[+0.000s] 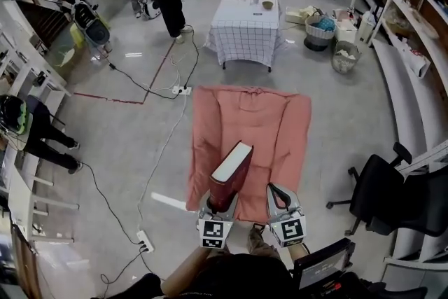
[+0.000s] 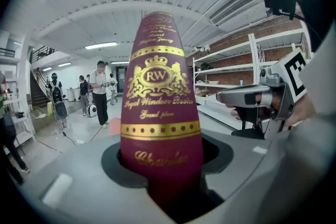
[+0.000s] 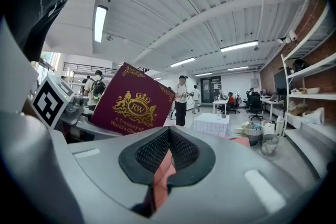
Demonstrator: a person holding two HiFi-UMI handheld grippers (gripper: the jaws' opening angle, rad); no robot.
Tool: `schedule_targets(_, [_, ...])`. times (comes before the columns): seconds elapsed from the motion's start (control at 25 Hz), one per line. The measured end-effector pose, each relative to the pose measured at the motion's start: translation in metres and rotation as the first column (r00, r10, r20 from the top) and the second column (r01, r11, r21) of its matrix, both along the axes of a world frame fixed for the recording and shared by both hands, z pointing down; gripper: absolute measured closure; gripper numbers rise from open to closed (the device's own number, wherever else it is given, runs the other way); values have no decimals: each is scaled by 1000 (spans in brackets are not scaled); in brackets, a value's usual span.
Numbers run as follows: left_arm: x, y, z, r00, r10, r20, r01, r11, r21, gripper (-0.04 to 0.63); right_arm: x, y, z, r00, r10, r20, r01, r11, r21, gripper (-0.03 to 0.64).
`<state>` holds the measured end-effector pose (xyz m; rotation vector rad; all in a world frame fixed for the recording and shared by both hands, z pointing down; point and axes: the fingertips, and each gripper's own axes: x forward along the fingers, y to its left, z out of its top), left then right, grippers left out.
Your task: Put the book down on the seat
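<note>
Head view puts the pink-draped seat straight ahead of you. The book hangs tilted over its near edge, gripped at its lower end, probably so that it can be tipped down flat. It is a thick maroon hardback with a gold crest, gold lettering and pale page edges. Your left gripper has its jaws clamped on it. Your right gripper waits just beside, jaws together and holding nothing.

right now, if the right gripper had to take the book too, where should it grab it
Probably the free top of the book, jaws astride both covers, coming down from above. The left gripper clamps its lower end, and its broad cover faces the right gripper, too wide to pinch from that side. Those jaws are shut and must open first.
</note>
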<state>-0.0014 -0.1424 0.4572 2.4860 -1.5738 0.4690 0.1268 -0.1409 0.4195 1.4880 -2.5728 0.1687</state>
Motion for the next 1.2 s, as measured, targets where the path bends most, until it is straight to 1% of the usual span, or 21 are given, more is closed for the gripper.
schedule_targets(0.08, [-1, -13, 5, 999, 30, -14, -30, 999, -10, 354, 0, -9, 7, 1000, 18, -12, -18, 1000, -15, 604])
schedule_targets(0.16, [-3, -28, 0, 997, 72, -22, -72, 997, 5, 354, -1, -23, 7, 999, 49, -12, -50, 999, -20, 604])
schedule_targets(0.24, [-9, -40, -8, 993, 115, -27, -114, 993, 25, 354, -8, -33, 0, 997, 79, 10, -79, 997, -21, 604])
schedule_targets(0.32, [-17, -47, -13, 985, 168, -43, -166, 986, 30, 354, -20, -37, -9, 995, 99, 28, -98, 995, -15, 604])
schedule_targets(0.4, [-22, -55, -16, 969, 232, -87, -231, 973, 20, 354, -34, -42, -20, 994, 100, 34, -100, 995, 2, 604])
schedule_targets(0.48, [-26, -66, -24, 943, 293, -156, -295, 955, 10, 354, -50, -51, -35, 997, 72, 32, -73, 997, 35, 604])
schedule_targets(0.56, [-31, -78, -36, 921, 336, -198, -340, 940, 16, 354, -65, -61, -52, 999, 23, 27, -25, 996, 80, 604])
schedule_targets(0.64, [-38, -83, -42, 904, 379, -199, -382, 924, 27, 354, -79, -64, -64, 1000, -24, 18, 22, 994, 110, 604])
schedule_targets(0.76, [-47, -86, -47, 876, 442, -191, -441, 896, 50, 354, -93, -68, -69, 998, -65, 7, 64, 990, 123, 604])
schedule_targets(0.92, [-51, -89, -55, 817, 518, -253, -514, 853, 88, 354, -100, -74, -71, 995, -97, 1, 96, 986, 135, 604])
schedule_targets(1.04, [-51, -89, -55, 785, 536, -311, -534, 840, 100, 354, -99, -68, -66, 991, -130, 0, 129, 982, 137, 604])
schedule_targets(1.12, [-46, -89, -57, 753, 547, -366, -549, 829, 109, 354, -94, -65, -62, 990, -140, -8, 139, 981, 132, 600])
schedule_targets(1.2, [-45, -88, -62, 706, 561, -432, -572, 811, 117, 354, -92, -62, -60, 989, -145, -12, 146, 983, 112, 535])
